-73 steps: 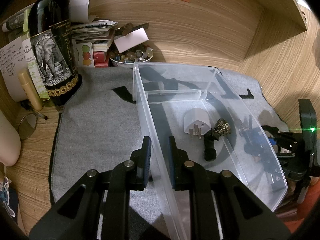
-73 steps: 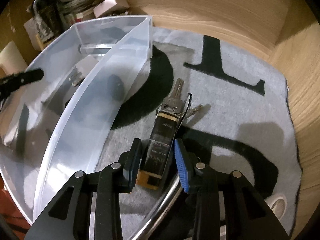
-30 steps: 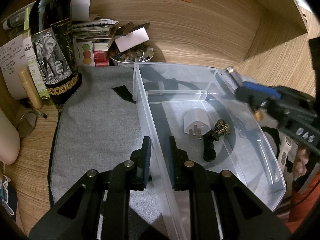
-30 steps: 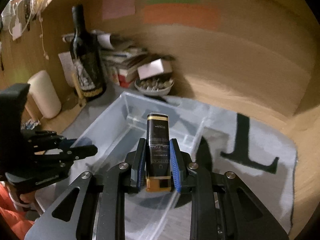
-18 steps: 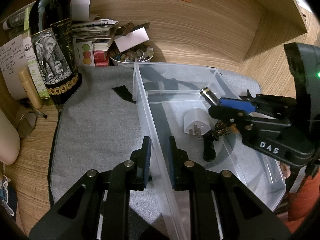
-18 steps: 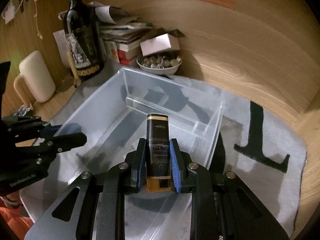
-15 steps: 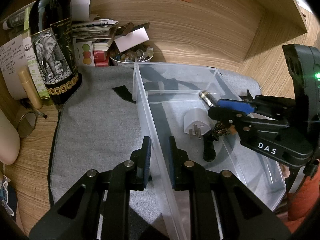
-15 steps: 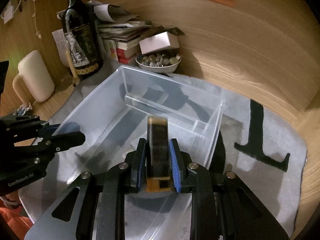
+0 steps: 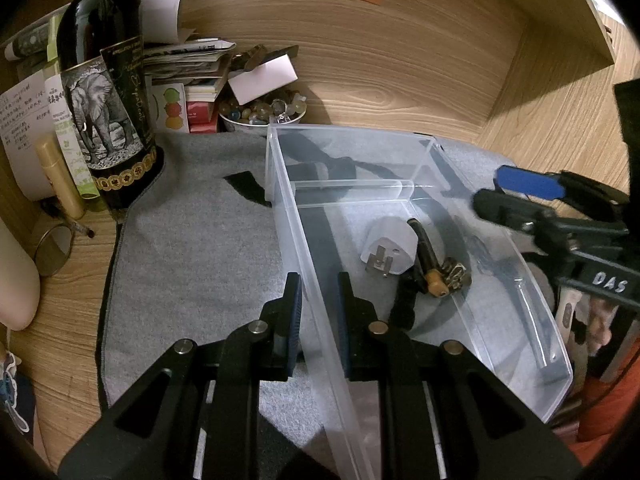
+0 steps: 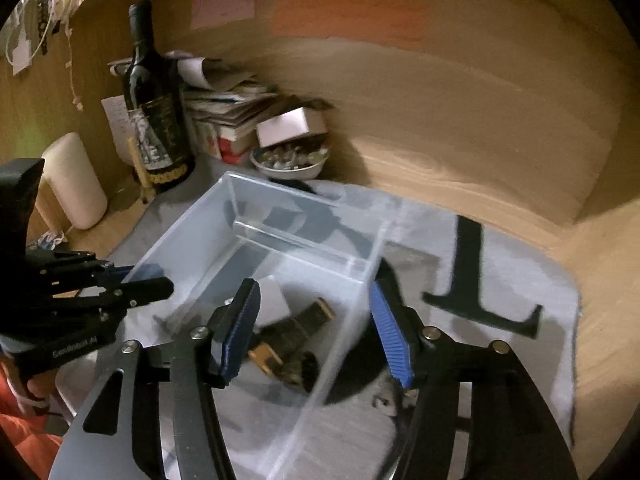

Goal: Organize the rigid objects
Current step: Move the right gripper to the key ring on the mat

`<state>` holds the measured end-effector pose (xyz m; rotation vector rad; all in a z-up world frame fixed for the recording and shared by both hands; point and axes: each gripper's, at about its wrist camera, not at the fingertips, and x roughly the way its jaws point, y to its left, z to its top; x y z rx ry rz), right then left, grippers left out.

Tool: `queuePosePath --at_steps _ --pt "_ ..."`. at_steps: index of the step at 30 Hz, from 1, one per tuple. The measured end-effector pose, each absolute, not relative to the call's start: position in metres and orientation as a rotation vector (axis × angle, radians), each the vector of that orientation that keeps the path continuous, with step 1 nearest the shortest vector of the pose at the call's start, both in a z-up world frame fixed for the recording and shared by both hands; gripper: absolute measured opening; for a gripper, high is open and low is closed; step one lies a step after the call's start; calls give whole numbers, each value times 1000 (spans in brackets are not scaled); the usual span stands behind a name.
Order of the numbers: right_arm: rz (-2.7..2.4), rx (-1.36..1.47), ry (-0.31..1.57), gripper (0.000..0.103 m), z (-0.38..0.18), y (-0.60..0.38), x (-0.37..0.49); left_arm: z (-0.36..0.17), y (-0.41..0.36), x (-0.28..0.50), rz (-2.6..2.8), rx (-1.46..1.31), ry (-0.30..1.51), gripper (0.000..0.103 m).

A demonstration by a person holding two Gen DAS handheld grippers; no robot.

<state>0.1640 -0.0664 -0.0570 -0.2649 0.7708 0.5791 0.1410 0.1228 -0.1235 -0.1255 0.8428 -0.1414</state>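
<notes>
A clear plastic bin [image 9: 420, 148] stands on a grey mat. My left gripper [image 9: 318, 292] is shut on the bin's near left wall. Inside lie a white plug adapter [image 9: 386, 248], a black lighter with a gold end and keys [image 9: 430, 264], and a small dark ornate piece [image 9: 456, 274]. My right gripper [image 10: 316, 320] is open and empty above the bin's right wall [image 10: 360, 304], with the lighter [image 10: 296, 336] lying below it. It also shows in the left wrist view [image 9: 516, 196] at the right, above the bin.
A wine bottle [image 9: 108, 92] with an elephant label stands at the back left. Beside it are stacked papers [image 9: 192, 64] and a bowl of small stones [image 9: 264, 110]. Wooden walls close the back and right. A round mirror [image 9: 52, 244] lies left of the mat.
My right gripper carried the lighter and keys from the mat to over the bin, opened and let them drop. They now lie in the bin beside the plug adapter. The left gripper has not moved.
</notes>
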Motion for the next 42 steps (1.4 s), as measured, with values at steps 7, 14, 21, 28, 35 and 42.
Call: queuePosePath --at_steps 7,14,21,28,35,42 --pt "451 -239 769 59 -52 -108 163 -123 123 141 -140 -122 842 15" --pt "392 -229 894 60 -90 -125 176 -123 122 141 -139 -120 842 15" --pt "415 -171 997 60 -122 -125 188 -124 123 141 -141 -122 846 15" --pt "423 -189 1053 60 -139 -117 197 -125 124 140 -143 -121 848 15" --pt "411 -203 1058 60 -145 -110 205 -125 126 140 -148 -124 848 15" --pt "404 -214 1056 59 -149 -105 214 -125 126 140 -147 -125 848 16"
